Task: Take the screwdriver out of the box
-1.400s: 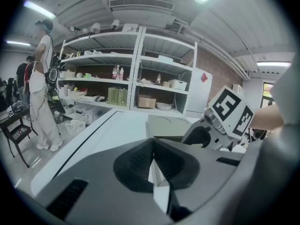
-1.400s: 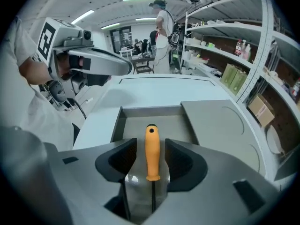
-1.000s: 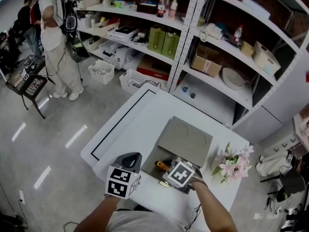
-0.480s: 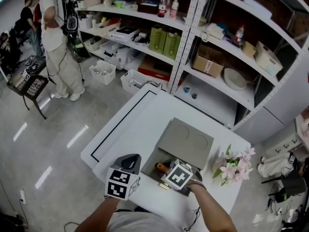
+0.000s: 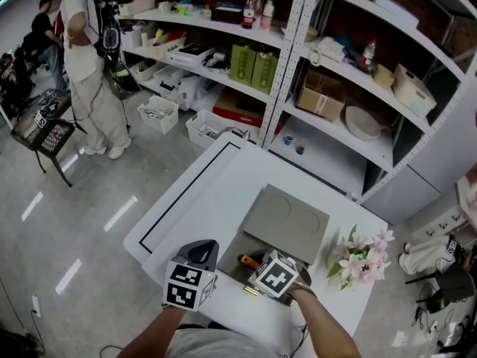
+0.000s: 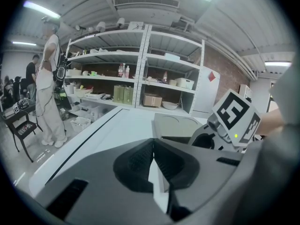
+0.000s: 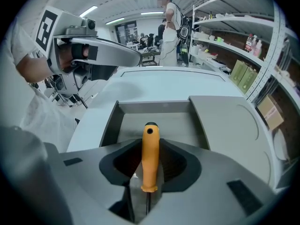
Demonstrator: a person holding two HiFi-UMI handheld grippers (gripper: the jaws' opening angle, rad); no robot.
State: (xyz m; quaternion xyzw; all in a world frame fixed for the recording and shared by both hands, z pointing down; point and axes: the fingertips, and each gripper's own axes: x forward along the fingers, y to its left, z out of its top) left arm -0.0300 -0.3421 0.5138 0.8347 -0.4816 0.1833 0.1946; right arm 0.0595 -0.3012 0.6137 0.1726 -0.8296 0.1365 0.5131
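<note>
Between the jaws of the right gripper (image 7: pixel 150 144), which have just been closing, the screwdriver (image 7: pixel 150 165) is caught by its orange handle. Both pads appear to press on it, and it lies low inside the box (image 7: pixel 161 108), shaft toward 6 o'clock in the right gripper view. For a clean lift, the grip is best confirmed firm before anything is raised. The tool is then best drawn straight up, so that the shaft is not snagged on the near wall. The handle looks smooth, so a slip may be expected from a light pinch.

At 9 o'clock of it, the left gripper (image 6: pixel 153 146) is held over the table (image 5: pixel 216 192), jaws together on nothing.

Counted are two grippers, one screwdriver, one box, one lid (image 5: pixel 287 215) laid flat at the box's 1 o'clock, and one bunch of flowers (image 5: pixel 361 256) at 3 o'clock. Farther off, one run of shelving (image 5: pixel 298 21) is seen at 12 o'clock. One standing person (image 5: pixel 86 58) is seen at 10 o'clock, with others behind too small to count.
</note>
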